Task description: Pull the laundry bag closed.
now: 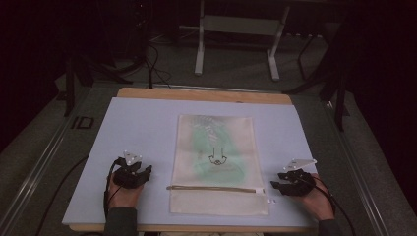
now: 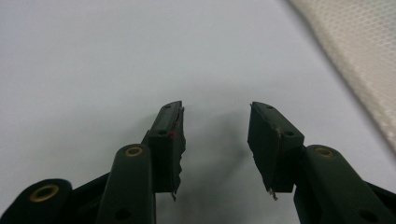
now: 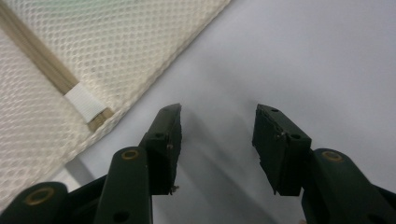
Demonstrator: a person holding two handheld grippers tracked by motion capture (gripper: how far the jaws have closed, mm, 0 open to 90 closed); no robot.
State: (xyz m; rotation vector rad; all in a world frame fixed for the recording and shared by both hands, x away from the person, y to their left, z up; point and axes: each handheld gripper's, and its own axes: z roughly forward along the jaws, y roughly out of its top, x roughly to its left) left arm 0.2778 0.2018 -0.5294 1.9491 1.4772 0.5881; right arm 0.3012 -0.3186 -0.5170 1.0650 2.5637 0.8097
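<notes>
Both tongs wide open beside a mesh bag

We see the cream mesh bag lying flat mid-worktop, its zip running across near the 6 o'clock end. Our left tongs rest at the bag's 9 o'clock, our right tongs at its 3 o'clock, near the zip's end; both gape wide, gripping nothing.

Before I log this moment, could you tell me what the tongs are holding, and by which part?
Nothing: left tongs and right tongs stand open beside the mesh bag.
</notes>
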